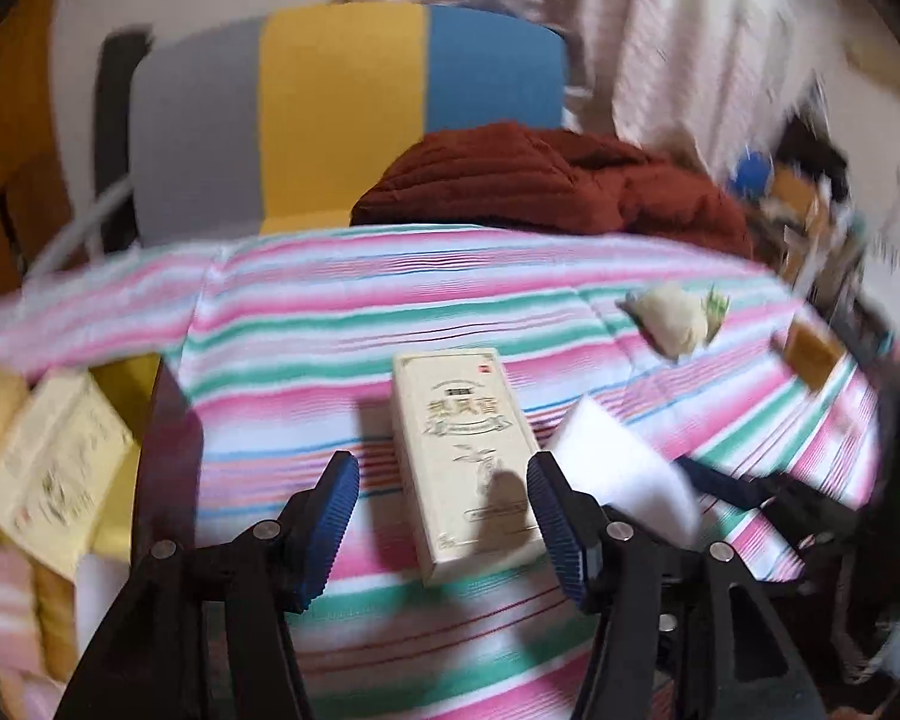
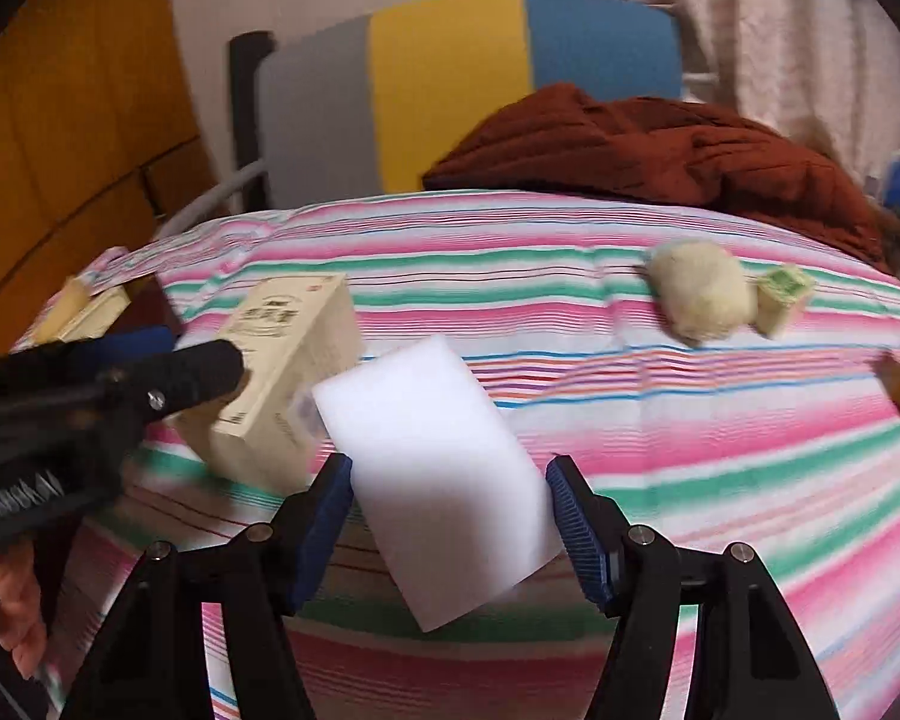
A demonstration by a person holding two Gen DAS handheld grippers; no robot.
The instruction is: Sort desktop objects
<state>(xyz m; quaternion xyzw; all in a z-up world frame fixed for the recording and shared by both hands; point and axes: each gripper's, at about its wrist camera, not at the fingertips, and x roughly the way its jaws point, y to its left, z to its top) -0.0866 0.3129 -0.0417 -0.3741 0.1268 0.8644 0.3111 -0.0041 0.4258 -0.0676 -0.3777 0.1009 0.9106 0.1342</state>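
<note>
On the striped worktop (image 1: 306, 312), the cream box (image 1: 465, 456) lies lengthwise between the spread left tongs (image 1: 444, 516), untouched. Just right, the white sponge (image 2: 438, 480) sits between the spread right tongs (image 2: 450, 516), its long axis slightly skewed.

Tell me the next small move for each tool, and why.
Probably close both. The left tool is open astride the beige box, and the right tool is open astride the white sponge block. Neither looks gripped yet, though blur hides contact.
</note>
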